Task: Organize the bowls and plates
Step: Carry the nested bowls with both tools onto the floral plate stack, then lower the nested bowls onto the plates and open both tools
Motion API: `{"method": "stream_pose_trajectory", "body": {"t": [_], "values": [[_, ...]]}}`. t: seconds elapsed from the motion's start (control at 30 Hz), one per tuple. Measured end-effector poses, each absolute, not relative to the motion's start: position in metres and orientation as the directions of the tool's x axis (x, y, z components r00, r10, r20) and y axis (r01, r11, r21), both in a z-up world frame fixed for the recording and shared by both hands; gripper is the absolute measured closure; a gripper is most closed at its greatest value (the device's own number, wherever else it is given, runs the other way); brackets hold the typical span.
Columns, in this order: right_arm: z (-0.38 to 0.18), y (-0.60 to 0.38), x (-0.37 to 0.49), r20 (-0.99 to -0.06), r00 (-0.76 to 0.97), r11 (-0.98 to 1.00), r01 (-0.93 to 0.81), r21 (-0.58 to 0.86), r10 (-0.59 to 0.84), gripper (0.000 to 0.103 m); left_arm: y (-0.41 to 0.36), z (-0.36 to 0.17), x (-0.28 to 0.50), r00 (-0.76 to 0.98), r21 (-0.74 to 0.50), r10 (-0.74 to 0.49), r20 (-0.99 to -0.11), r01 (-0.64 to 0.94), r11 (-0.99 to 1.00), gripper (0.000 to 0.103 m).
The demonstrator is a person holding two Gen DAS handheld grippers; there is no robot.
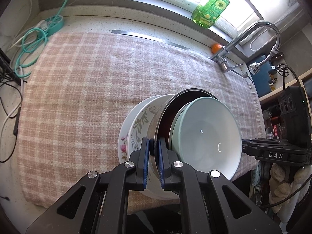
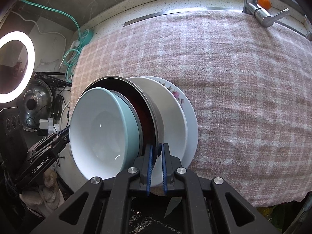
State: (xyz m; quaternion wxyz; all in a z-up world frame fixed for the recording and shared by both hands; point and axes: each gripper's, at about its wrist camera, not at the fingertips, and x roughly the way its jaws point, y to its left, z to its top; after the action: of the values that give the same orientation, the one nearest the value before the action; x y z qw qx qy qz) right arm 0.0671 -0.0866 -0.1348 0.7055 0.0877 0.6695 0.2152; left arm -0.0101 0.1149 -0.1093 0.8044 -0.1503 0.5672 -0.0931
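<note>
Bowls and plates form one nested stack, gripped from opposite sides by both tools. The left gripper has its jaws pinching the rim of the steel bowl; just right of those jaws sits the pale teal bowl, nested inside the steel one, and just left of them lie the patterned plate and the floral plate beneath. The right gripper pinches the same steel bowl at its rim, with the teal bowl to the left of its jaws, and the plain plate and floral plate to their right. Beyond both pairs of jaws spreads the pink checked cloth covering the tabletop. Whether the stack touches the cloth I cannot tell. Far ahead, a tap and a green bottle stand near the window.
</note>
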Motion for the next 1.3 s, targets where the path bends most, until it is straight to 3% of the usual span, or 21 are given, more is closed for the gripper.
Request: {"method": "stream_pose_trajectory", "body": {"t": [1.07, 1.3], "values": [[-0.131, -0.087, 0.057, -0.899, 0.024, 0.885, -0.19, 0.426, 0.438, 0.092, 0.115, -0.118, -0.007, 0.338, -0.343, -0.316, -0.886, -0.022, 0.939, 0.097], [-0.125, -0.086, 0.054, -0.899, 0.046, 0.884, -0.212, 0.416, 0.435, 0.091, 0.122, -0.117, -0.012, 0.349, -0.334, -0.3, -0.888, -0.038, 0.942, 0.086]]}}
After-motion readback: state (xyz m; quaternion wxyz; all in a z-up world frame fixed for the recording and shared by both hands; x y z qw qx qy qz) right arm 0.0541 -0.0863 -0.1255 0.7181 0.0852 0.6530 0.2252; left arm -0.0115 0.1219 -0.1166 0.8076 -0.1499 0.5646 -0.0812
